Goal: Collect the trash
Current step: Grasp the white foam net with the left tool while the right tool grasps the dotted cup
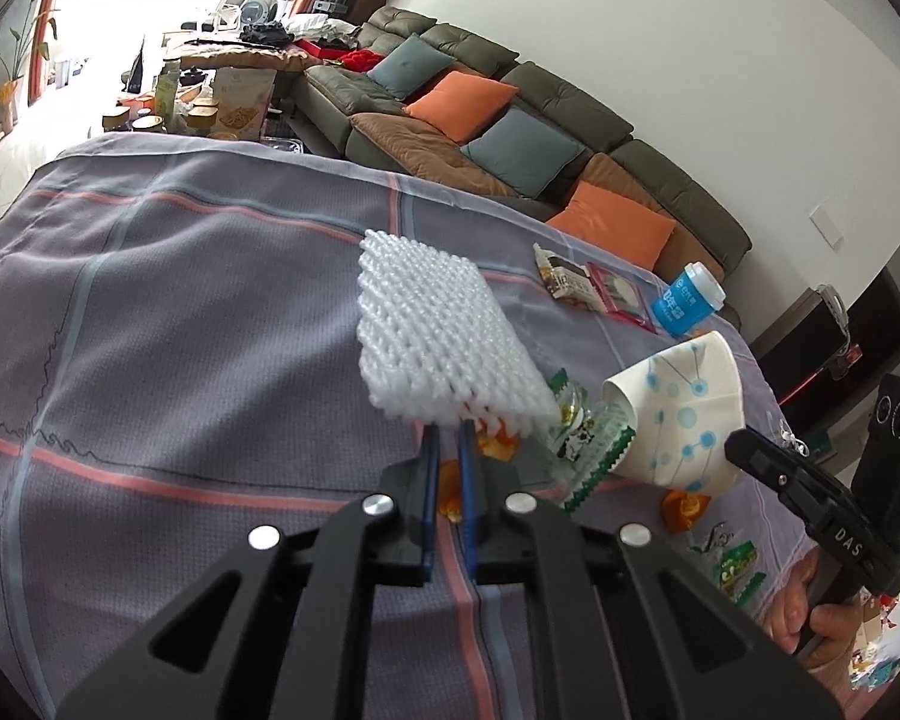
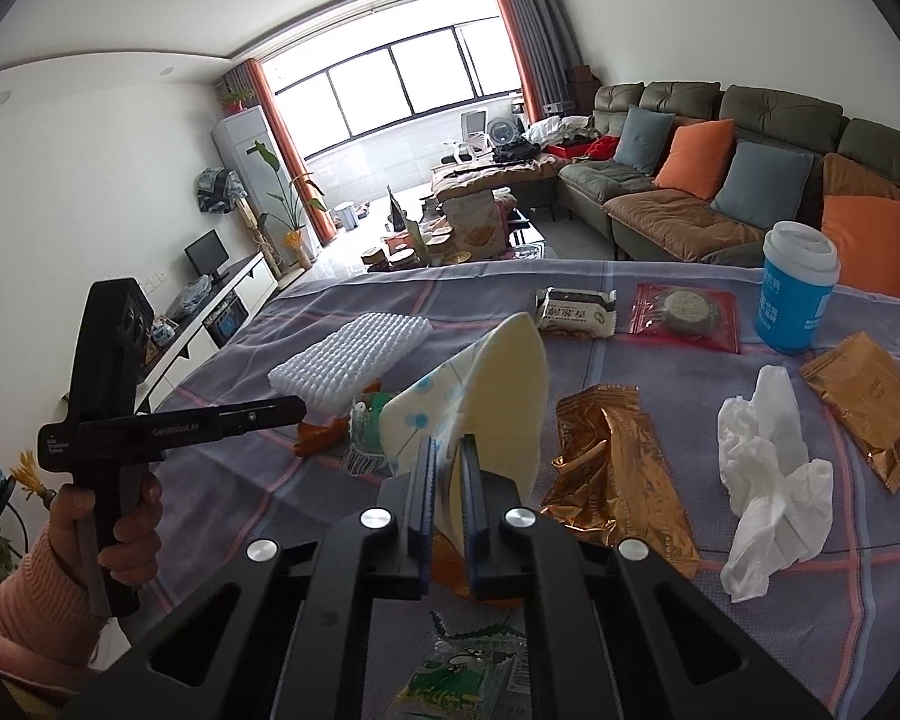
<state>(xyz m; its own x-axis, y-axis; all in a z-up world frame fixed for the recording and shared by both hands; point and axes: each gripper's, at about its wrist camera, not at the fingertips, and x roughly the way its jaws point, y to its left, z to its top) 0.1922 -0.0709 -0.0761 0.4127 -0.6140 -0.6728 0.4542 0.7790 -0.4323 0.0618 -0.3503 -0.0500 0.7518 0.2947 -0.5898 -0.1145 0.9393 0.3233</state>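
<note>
Over the grey-purple checked tablecloth (image 2: 780,630), only the right wrist view shows the crumpled white tissue (image 2: 771,480), the 2 gold foil wrappers (image 2: 615,468) and the left hand (image 2: 123,531) on its handle. The white foam net sleeve (image 1: 444,330) is pinched at its near edge by the left gripper (image 1: 448,435), its long axis running away from the camera toward the sofa. The flattened white paper cup with blue dots (image 2: 486,396) is clamped in the right gripper (image 2: 448,450), its rim raised and its long axis slanting up from the jaws.
</note>
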